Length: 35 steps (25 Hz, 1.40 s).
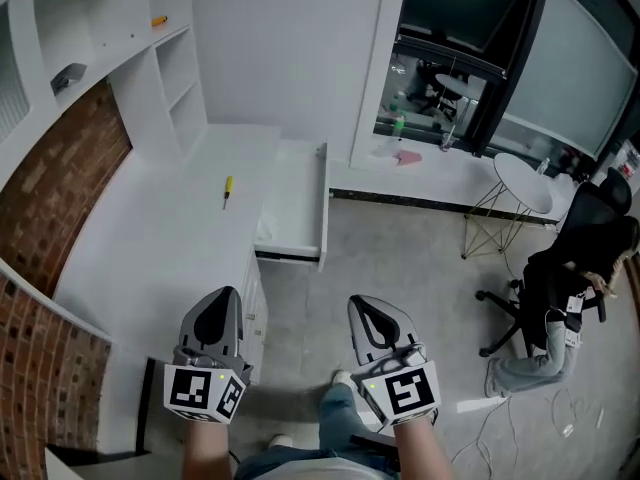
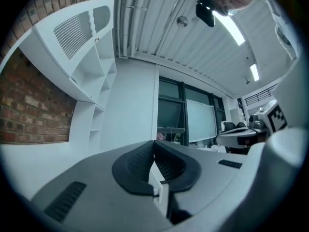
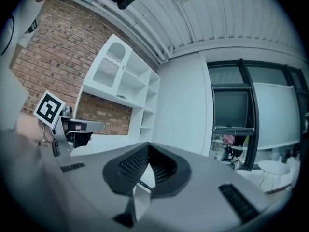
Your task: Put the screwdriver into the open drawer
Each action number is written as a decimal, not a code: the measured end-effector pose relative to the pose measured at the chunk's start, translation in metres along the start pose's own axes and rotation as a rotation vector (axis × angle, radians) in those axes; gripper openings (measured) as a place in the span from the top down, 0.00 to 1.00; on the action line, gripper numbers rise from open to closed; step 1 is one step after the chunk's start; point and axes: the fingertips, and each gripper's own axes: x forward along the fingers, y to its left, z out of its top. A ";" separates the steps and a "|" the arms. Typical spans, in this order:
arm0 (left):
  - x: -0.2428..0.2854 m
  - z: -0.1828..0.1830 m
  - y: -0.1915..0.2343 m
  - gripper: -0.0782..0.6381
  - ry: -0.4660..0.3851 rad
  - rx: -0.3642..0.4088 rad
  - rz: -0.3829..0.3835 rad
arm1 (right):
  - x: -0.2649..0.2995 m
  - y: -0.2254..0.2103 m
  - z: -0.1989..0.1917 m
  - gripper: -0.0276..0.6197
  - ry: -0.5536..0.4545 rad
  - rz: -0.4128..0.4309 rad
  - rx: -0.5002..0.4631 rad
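Head view first: both grippers sit low in the picture, side by side and pointing forward, each held in one of the person's hands. The left gripper (image 1: 222, 306) has its jaws together with nothing between them. The left gripper view confirms it, the dark pads (image 2: 137, 166) meeting at the tip. The right gripper (image 1: 366, 312) is the same; in the right gripper view its ribbed pads (image 3: 130, 166) close on each other and hold nothing.

The screwdriver (image 1: 227, 190) — yellow handle, thin shaft — lies on the white counter (image 1: 150, 248), well ahead of the left gripper and nearly straight in front of it. Neither gripper touches it.

The open drawer (image 1: 296, 208) is pulled out from the counter's right edge. It is ahead of both grippers, roughly between their lines, and just to the right of the screwdriver.

Far off to the right of the right gripper, a person (image 1: 565, 288) sits on a black office chair, with a round white table (image 1: 524, 182) beyond. White shelving (image 1: 165, 68) and a brick wall (image 1: 55, 178) stand ahead and left of the left gripper.
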 end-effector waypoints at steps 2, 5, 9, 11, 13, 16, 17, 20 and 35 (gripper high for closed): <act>0.029 0.000 -0.010 0.87 -0.010 -0.017 0.019 | 0.015 -0.034 -0.004 0.94 -0.001 0.015 0.006; 0.072 0.004 -0.023 0.87 -0.025 -0.029 0.030 | 0.037 -0.085 -0.005 0.94 -0.012 0.035 0.024; 0.122 0.003 -0.035 0.87 -0.039 -0.083 0.041 | 0.064 -0.144 -0.008 0.94 -0.015 0.066 0.037; 0.143 -0.003 -0.036 0.87 -0.018 -0.046 0.083 | 0.077 -0.167 -0.010 0.94 -0.020 0.085 0.047; 0.159 -0.008 -0.035 0.87 -0.007 -0.020 0.110 | 0.090 -0.182 -0.012 0.94 -0.016 0.105 0.053; 0.177 -0.019 -0.031 0.87 0.019 0.000 0.141 | 0.109 -0.199 -0.023 0.94 -0.009 0.123 0.066; 0.182 -0.022 -0.027 0.87 0.032 0.008 0.157 | 0.116 -0.203 -0.027 0.94 -0.003 0.129 0.078; 0.194 -0.031 -0.006 0.87 0.055 0.010 0.219 | 0.138 -0.205 -0.035 0.94 0.016 0.157 0.096; 0.306 -0.119 0.148 0.55 0.304 -0.053 0.262 | 0.302 -0.218 -0.072 0.94 0.107 0.204 0.085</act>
